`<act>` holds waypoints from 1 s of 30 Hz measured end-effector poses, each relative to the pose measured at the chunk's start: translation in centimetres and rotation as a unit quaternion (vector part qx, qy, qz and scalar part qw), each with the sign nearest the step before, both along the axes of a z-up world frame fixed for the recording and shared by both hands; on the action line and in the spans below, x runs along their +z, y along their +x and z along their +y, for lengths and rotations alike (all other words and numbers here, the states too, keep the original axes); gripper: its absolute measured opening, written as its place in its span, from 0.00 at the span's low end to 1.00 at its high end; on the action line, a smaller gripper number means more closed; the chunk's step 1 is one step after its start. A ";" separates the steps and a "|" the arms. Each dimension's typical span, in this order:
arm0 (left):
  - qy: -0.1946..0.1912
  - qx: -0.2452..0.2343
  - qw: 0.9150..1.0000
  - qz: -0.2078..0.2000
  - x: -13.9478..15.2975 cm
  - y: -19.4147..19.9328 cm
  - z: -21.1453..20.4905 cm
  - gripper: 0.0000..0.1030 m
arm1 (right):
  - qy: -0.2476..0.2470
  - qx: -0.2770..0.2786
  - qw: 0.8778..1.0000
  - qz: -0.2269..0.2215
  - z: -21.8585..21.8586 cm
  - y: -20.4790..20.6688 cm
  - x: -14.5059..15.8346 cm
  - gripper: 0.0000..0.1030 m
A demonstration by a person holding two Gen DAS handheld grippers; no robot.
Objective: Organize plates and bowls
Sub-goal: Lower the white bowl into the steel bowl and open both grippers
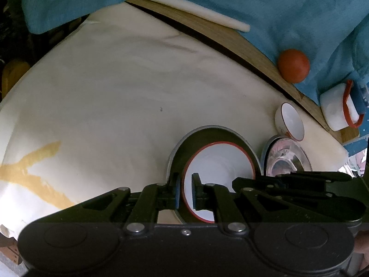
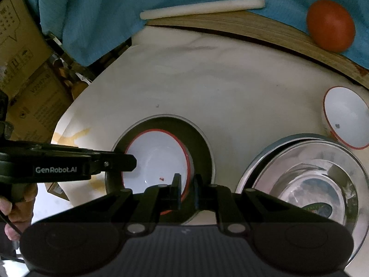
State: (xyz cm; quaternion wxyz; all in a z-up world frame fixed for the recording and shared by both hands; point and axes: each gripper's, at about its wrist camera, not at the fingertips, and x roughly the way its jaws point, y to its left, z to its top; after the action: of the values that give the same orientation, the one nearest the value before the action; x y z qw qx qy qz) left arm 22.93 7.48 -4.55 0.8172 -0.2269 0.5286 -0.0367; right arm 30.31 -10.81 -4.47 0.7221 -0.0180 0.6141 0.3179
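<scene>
A white bowl with a red rim (image 1: pixel 219 166) (image 2: pixel 154 157) lies within a dark grey-edged plate (image 1: pixel 207 136) (image 2: pixel 198 133) on the cream tablecloth. My left gripper (image 1: pixel 185 177) straddles the bowl's left rim, one finger inside and one outside, jaws nearly together on the wall. My right gripper (image 2: pixel 187 177) clamps the opposite rim the same way. Each gripper also shows in the other's view: the right gripper (image 1: pixel 288 180) and the left gripper (image 2: pixel 110 161). A second small red-rimmed bowl (image 1: pixel 291 121) (image 2: pixel 346 120) stands apart at the right.
A shiny steel bowl (image 1: pixel 286 159) (image 2: pixel 311 180) rests on another plate just right of the dark one. Behind are a wooden board (image 1: pixel 230 37), blue cloth (image 1: pixel 276 4), a white stick (image 1: pixel 184 7), a red-orange ball (image 1: pixel 293 65) and a white red-handled container (image 1: pixel 339 108). Cardboard boxes (image 2: pixel 34 92) stand left.
</scene>
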 end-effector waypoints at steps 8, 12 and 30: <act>0.009 0.000 1.000 -0.002 0.4 0.1 0.0 0.12 | 0.007 0.000 1.000 0.001 -0.3 0.0 0.1 0.17; 0.024 -0.002 1.000 -0.007 1.0 0.0 -0.1 0.14 | 0.011 -0.001 1.000 0.000 -0.7 0.1 0.2 0.17; 0.066 -0.032 0.996 -0.052 4.2 2.4 -2.0 0.50 | 0.048 -0.055 0.996 -0.044 -5.6 1.2 2.1 0.54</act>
State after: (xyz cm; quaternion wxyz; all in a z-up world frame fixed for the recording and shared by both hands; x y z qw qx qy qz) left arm 25.33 5.47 -0.38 0.8551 -0.1530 0.4938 -0.0394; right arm 31.55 -16.43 -2.37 0.7647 0.0368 0.5661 0.3055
